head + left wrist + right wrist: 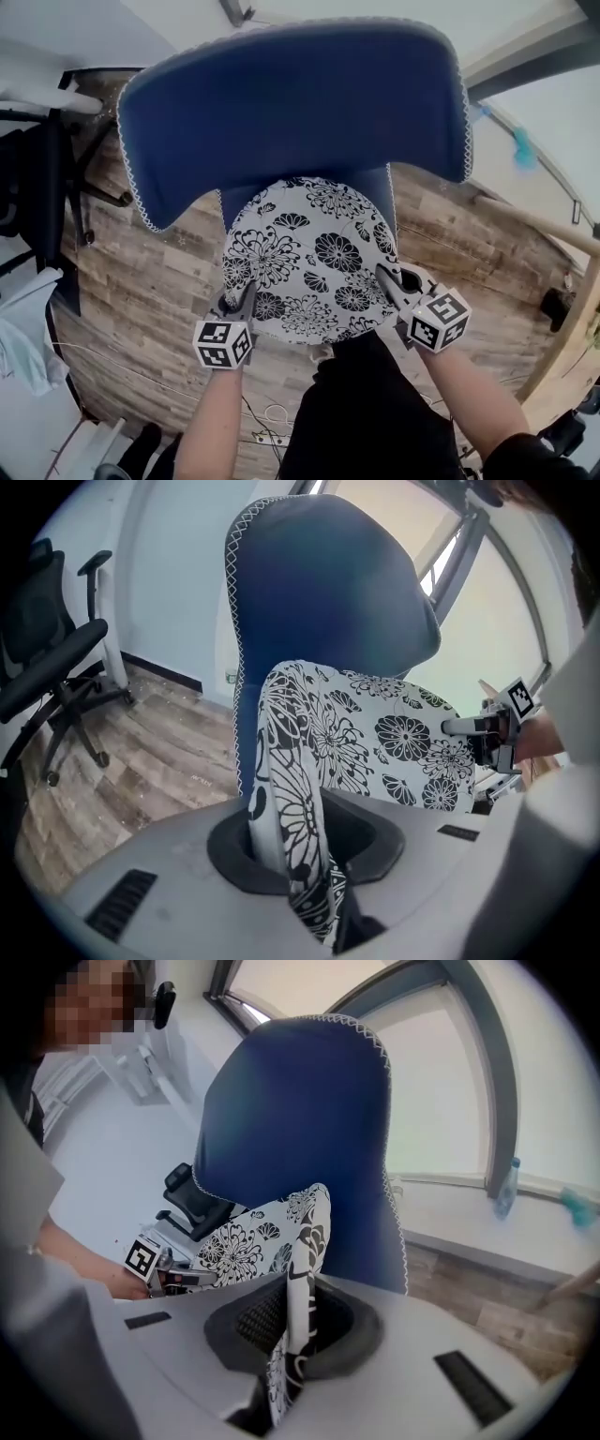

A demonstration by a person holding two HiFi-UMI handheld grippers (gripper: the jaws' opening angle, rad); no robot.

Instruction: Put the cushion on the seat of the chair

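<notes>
The blue chair (281, 103) stands on a wood floor (141, 281). The floral cushion (309, 253) is over its seat, just before the backrest. The left gripper (244, 300) is clamped on the cushion's left edge and the right gripper (392, 279) on its right edge.

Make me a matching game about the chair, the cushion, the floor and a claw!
Things:
1. chair
2. cushion
3. floor
4. left claw

Matches:
A. black and white flowers
B. wooden planks
C. blue
D. shut on the cushion's edge

Pairs: 1-C, 2-A, 3-B, 4-D
</notes>
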